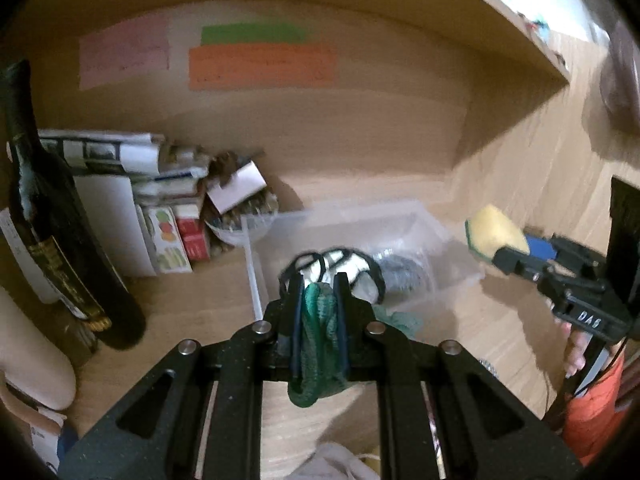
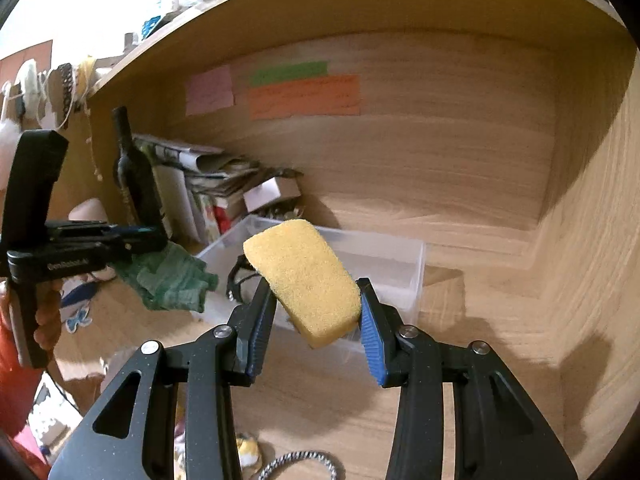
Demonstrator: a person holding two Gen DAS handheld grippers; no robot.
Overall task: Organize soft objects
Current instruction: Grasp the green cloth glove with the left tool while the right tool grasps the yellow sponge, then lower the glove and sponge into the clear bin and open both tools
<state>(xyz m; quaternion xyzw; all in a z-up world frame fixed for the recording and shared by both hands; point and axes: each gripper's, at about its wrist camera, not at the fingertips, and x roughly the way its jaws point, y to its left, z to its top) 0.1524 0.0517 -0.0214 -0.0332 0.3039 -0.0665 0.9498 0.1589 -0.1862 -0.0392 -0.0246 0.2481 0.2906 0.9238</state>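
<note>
Left wrist view, lower centre: the left gripper (image 1: pixel 318 292) is seen nearly closed, a green knitted cloth (image 1: pixel 320 344) pinched between its blue pads, the cloth hanging below them. Right wrist view, centre: the right gripper (image 2: pixel 316 300) is held moderately open around a yellow sponge (image 2: pixel 306 276), gripped by its lower end, the upper end tilted toward upper left.

Just beyond both, mid-frame: a clear plastic bin (image 2: pixel 396 264) is set on the wooden shelf floor (image 2: pixel 500 340). A white item with black straps (image 1: pixel 344 268) and something greyish, too blurred to name, are already lying inside.

Progress, judged: partly done. Some items are binned; cloth and sponge are carried in the air near the bin, not yet released. A metal chain (image 2: pixel 300 462) at the bottom edge of the right view is left on the shelf.

Room: open floor is seen right of the bin, up to the side wall. Left of the bin it is crowded: a bowl of small items (image 1: pixel 244 216), stacked boxes and papers (image 1: pixel 160 208), a dark bottle (image 1: pixel 52 216) at far left, judged easily knocked. Far: back wall with coloured paper notes (image 1: pixel 260 64); a shelf board overhead limits lift.
</note>
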